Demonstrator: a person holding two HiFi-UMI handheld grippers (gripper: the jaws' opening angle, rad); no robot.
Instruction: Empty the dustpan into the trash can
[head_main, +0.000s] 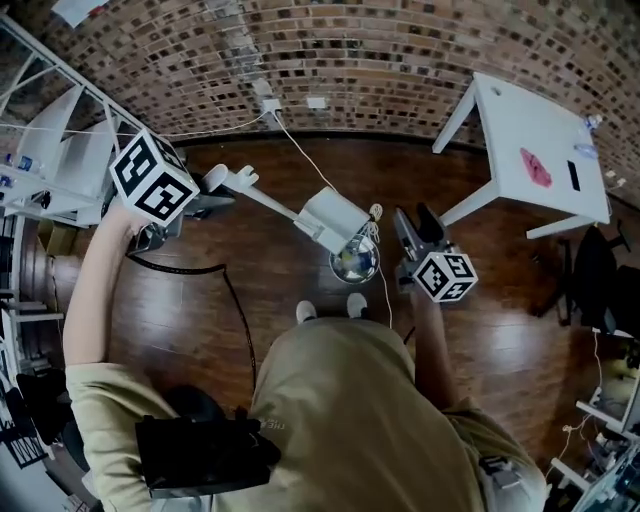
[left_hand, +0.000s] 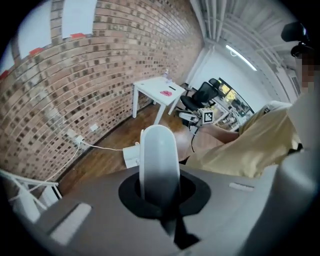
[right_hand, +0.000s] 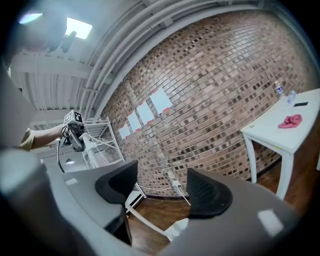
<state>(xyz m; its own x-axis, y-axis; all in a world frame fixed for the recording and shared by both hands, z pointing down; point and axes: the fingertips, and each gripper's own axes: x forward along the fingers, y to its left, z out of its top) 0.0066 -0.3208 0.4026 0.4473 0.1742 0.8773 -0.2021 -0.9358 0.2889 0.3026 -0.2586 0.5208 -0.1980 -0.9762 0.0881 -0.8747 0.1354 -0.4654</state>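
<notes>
The left gripper (head_main: 205, 192), at ten o'clock from the person, is clamped tight on the top of the rounded white plastic handle (left_hand: 159, 155) of the long white dustpan (head_main: 330, 218). Its pan hangs at the eleven o'clock edge of the small round shiny metal trash can (head_main: 354, 262), which stands at twelve o'clock. The right gripper (head_main: 417, 222), at one o'clock, has its pads apart and holds nothing. The can's mouth looks narrower than the pan, so tipped debris may spill onto the dark wooden floor (head_main: 250, 260). With only one grip, high on the handle, the pan could swing or twist and knock the can.
</notes>
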